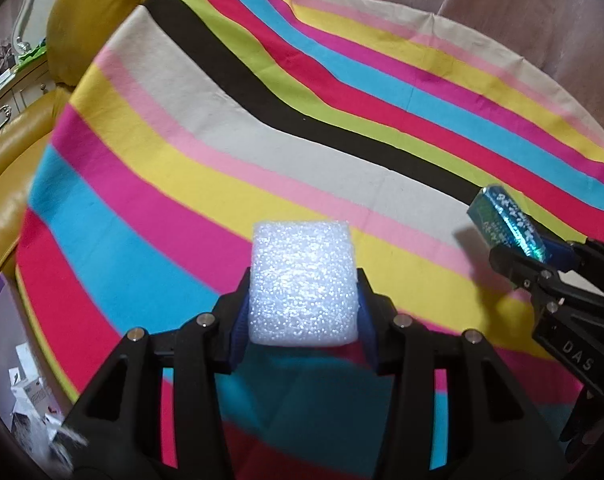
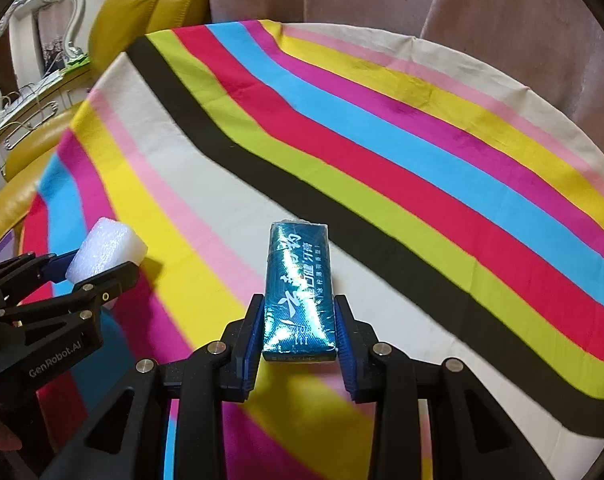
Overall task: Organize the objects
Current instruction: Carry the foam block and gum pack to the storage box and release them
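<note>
Left gripper (image 1: pixel 303 300): jaws pinching foam block (image 1: pixel 303 280), held over the cloth's (image 1: pixel 222 128) near edge. Right gripper (image 2: pixel 298 320): jaws pinching teal pack (image 2: pixel 300 288) by its near end, above mid-cloth. Risks: glossy pack slipping; foam crushing or popping free.

A white foam block (image 1: pixel 303 284), roughly cubic with a pebbly, glistening surface and softly rounded edges, sits clamped between the blue pads of the left tongs (image 1: pixel 302 312), held up above the striped cloth (image 1: pixel 222 128) on the bench. A slim teal-blue packet (image 2: pixel 300 292), wrapped in shiny film and printed with white characters along its length, is pinched at its near end by the right tongs (image 2: pixel 300 332); it points forward, away from the camera, lifted over the cloth's cream and yellow stripes. The two things are well apart, the block to the left of the packet
</note>
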The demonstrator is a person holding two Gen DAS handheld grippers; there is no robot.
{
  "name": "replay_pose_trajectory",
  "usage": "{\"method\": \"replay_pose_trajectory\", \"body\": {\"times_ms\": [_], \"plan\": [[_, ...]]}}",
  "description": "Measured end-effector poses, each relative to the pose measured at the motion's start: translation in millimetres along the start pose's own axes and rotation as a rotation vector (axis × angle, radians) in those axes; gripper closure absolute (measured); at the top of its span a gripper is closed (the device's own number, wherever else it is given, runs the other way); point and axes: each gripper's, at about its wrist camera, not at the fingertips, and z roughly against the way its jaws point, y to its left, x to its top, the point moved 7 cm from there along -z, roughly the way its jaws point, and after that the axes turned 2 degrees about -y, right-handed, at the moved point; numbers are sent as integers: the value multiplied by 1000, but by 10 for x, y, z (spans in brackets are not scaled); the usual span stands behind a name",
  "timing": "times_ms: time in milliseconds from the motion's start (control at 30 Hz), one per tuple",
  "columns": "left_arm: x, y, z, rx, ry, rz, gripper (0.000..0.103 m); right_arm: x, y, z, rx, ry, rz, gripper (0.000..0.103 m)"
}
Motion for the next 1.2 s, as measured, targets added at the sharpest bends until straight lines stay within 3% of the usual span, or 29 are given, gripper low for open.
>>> {"method": "replay_pose_trajectory", "body": {"times_ms": [267,567,1033,1200], "plan": [[-190,291,595,29,-70,-29,53,-32,469,409,21,-47,57,69],[-490,923,1119,105,-84,9,53,77,1339,807,123,-106,185,69],[-1148,2108,1736,285,-86,186,53,14,2877,1059,348,-111,402,69],[-1357,2435,1920,329,-104,248,53,-104,3388,1094,386,-96,499,69]]}}
